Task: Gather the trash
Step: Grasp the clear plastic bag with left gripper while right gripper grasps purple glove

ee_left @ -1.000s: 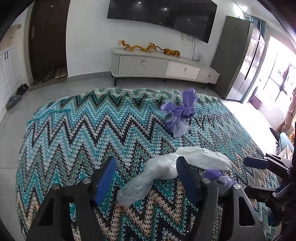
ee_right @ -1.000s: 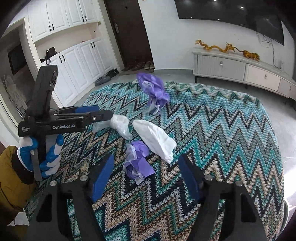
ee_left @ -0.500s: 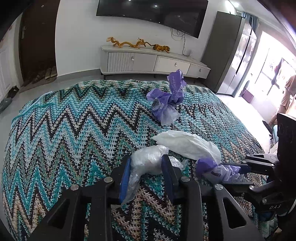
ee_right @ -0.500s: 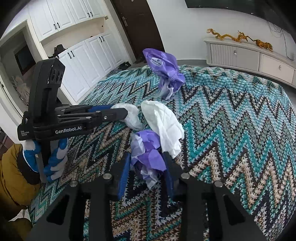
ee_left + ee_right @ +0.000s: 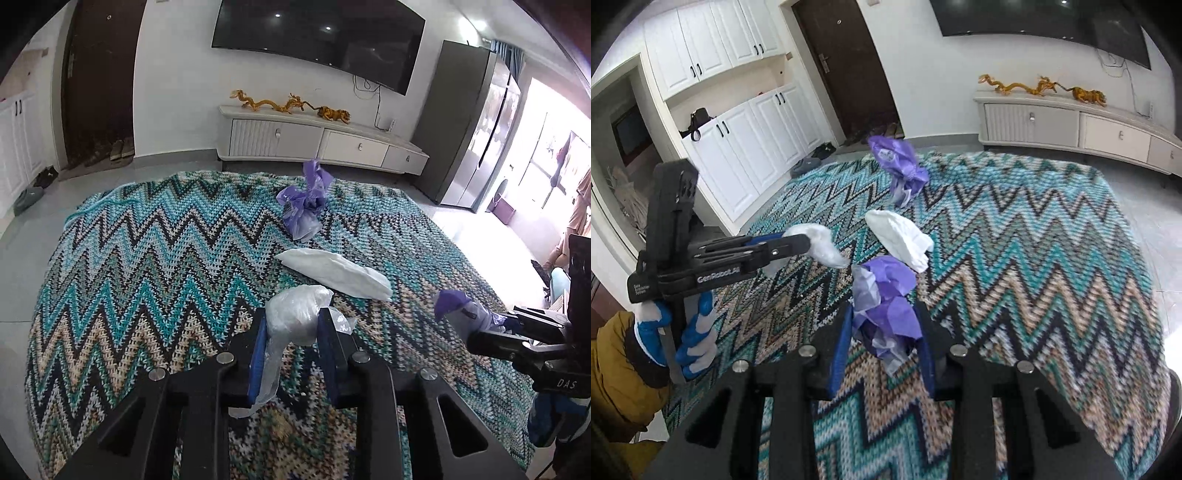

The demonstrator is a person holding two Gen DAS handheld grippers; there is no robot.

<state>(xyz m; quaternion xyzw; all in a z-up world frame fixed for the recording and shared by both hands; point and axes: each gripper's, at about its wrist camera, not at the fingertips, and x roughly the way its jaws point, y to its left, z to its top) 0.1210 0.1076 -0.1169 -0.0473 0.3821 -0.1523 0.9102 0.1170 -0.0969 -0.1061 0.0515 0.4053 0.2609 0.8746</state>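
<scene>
My left gripper (image 5: 293, 325) is shut on a crumpled clear plastic bag (image 5: 295, 314) and holds it above the zigzag blanket (image 5: 147, 266); it also shows in the right wrist view (image 5: 820, 245). My right gripper (image 5: 882, 328) is shut on a crumpled purple plastic bag (image 5: 886, 299), lifted off the blanket; that bag also shows in the left wrist view (image 5: 461, 304). A white wad of plastic (image 5: 332, 271) lies on the blanket between them. A larger purple bag (image 5: 304, 206) lies farther back.
The blanket (image 5: 1034, 258) covers a raised surface that ends at grey floor on all sides. A white TV cabinet (image 5: 314, 138) stands behind, a grey fridge (image 5: 469, 125) at right, white cupboards (image 5: 738, 140) at left.
Both grippers closed from open, the left on the clear bag and the right on the small purple bag, and both lifted their bags off the blanket.
</scene>
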